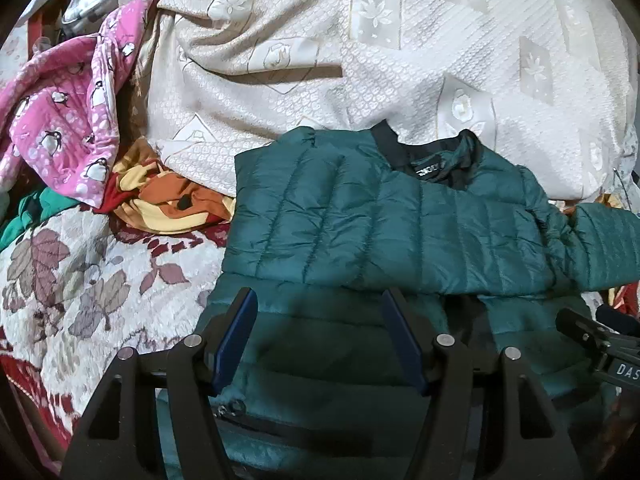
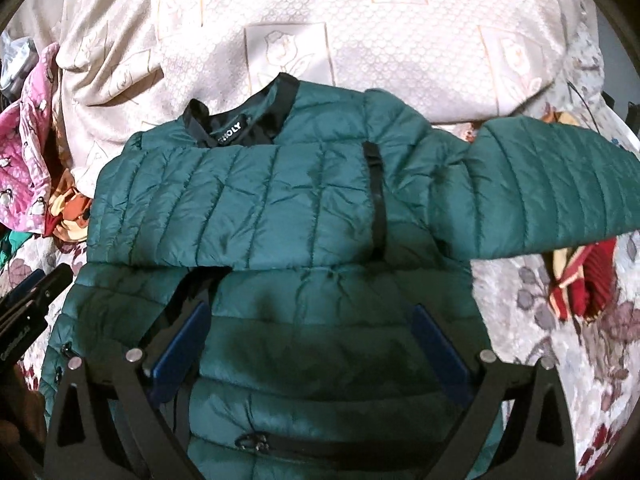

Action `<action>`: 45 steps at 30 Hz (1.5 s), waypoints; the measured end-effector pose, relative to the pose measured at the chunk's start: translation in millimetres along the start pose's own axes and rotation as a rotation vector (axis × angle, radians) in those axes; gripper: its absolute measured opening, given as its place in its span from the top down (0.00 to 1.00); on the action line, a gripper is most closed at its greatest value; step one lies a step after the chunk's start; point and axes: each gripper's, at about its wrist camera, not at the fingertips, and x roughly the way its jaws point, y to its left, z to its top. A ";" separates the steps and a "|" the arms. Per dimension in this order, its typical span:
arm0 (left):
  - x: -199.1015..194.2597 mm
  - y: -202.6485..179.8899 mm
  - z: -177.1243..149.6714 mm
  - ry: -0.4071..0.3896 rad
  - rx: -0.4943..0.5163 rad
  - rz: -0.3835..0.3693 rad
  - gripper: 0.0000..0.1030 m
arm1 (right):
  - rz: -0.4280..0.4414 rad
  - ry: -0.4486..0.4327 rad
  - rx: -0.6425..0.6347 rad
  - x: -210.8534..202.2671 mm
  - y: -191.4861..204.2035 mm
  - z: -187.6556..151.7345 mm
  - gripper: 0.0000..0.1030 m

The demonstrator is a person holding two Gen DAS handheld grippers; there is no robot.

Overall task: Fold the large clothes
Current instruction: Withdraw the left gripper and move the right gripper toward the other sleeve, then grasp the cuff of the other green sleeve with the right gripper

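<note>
A teal quilted puffer jacket (image 1: 380, 220) (image 2: 280, 200) lies face up on the bed, black collar and label at its far end. One sleeve (image 2: 240, 200) is folded across the chest. The other sleeve (image 2: 552, 184) stretches out to the right in the right wrist view. My left gripper (image 1: 320, 296) hovers open over the jacket's lower left part, with nothing between its fingers. My right gripper (image 2: 310, 310) hangs open over the lower middle, above a zipped pocket (image 2: 272, 444). Each gripper shows at the edge of the other's view: the right gripper (image 1: 592, 340) and the left gripper (image 2: 36, 292).
A cream patterned cover (image 1: 360, 60) lies beyond the jacket. A pink penguin-print cloth (image 1: 60, 120), an orange and yellow cloth (image 1: 168, 204) and a green cloth (image 1: 24, 216) are heaped at the left. A floral blanket (image 1: 80, 280) lies underneath. A red and yellow cloth (image 2: 580, 276) sits at the right.
</note>
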 end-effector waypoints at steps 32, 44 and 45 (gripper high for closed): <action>-31.5 -59.5 -19.5 -0.038 0.086 -0.035 0.56 | -0.188 -0.046 0.077 -37.5 -117.9 8.7 0.01; -13.1 -56.7 -23.2 0.015 0.055 -0.055 0.56 | -0.295 -0.077 0.145 -41.3 -188.3 30.1 0.01; -11.4 -55.4 -23.1 0.017 0.050 -0.055 0.56 | -0.306 -0.084 0.158 -42.4 -196.6 33.8 0.01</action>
